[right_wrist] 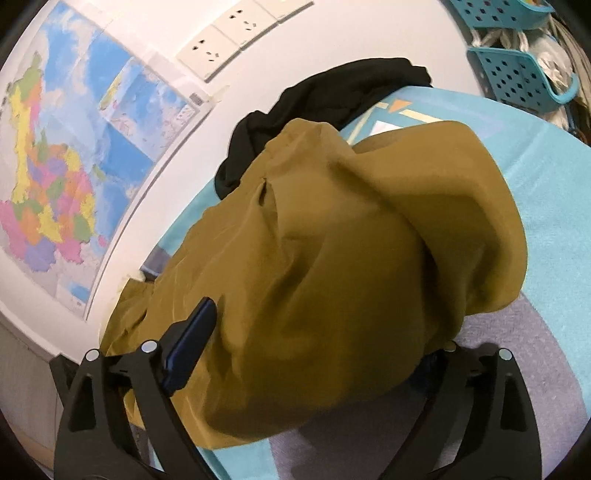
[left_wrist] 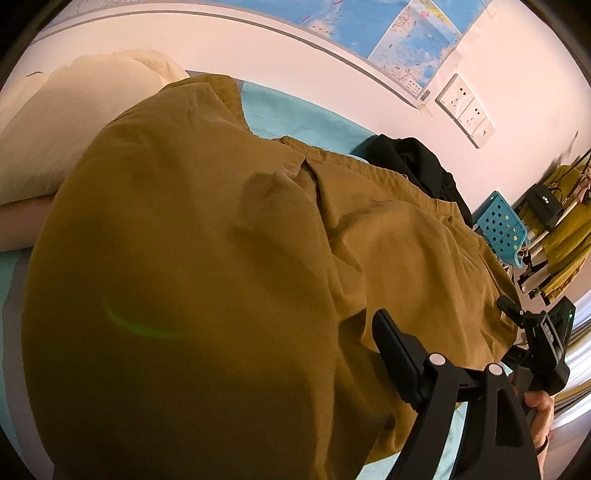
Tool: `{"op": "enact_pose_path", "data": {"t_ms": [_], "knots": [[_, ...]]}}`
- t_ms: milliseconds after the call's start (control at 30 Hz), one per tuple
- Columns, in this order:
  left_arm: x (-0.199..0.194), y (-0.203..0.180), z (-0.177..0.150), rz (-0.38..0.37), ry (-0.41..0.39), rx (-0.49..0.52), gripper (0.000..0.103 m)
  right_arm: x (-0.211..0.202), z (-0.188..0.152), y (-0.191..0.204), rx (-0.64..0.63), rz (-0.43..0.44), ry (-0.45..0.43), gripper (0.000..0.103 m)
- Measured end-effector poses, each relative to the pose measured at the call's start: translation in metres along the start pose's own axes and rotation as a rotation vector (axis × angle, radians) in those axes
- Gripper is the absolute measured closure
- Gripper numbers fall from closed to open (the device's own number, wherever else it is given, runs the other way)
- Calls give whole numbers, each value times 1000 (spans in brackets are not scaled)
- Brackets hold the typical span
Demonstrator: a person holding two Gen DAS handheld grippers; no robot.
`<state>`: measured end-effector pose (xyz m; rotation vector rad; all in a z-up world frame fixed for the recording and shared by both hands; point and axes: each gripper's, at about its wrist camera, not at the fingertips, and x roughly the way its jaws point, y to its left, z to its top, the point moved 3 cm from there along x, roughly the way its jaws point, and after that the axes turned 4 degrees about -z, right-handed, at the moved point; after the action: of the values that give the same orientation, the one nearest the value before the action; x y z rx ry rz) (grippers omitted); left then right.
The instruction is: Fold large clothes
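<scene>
mustard garment covering bed centre, black clothes blocking wall side

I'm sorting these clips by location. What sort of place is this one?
Probably a bedroom at home: a pillow on a turquoise bed sheet, a wall map beside wall sockets, and blue storage baskets close by.

A wall map, sockets, teal baskets and a pillow.

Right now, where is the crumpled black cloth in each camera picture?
Left wrist view: the crumpled black cloth lies right of centre, behind the mustard-brown garment.
Right wrist view: the black cloth sits top centre, above the garment.
Shared landmark: the white wall sockets.
</scene>
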<state>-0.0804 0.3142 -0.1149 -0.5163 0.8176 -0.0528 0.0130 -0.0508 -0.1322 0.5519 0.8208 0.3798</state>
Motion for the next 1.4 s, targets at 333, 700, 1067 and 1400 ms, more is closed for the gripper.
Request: {"op": "enact_pose_path", "data": {"t_ms": [333,700,1067,1400], "knots": [[3,-1,5,57,-4,13,33,16,7,2,-18,121,18,41],[7,-3,5,87,2,33,30,33,11,16,-54,105,49,29],[11,-6,7,96,1,58,23,40,14,11,-55,125,86,54],[16,-10,12,130,5,50,34,42,16,13,-60,159,114,61]]}}
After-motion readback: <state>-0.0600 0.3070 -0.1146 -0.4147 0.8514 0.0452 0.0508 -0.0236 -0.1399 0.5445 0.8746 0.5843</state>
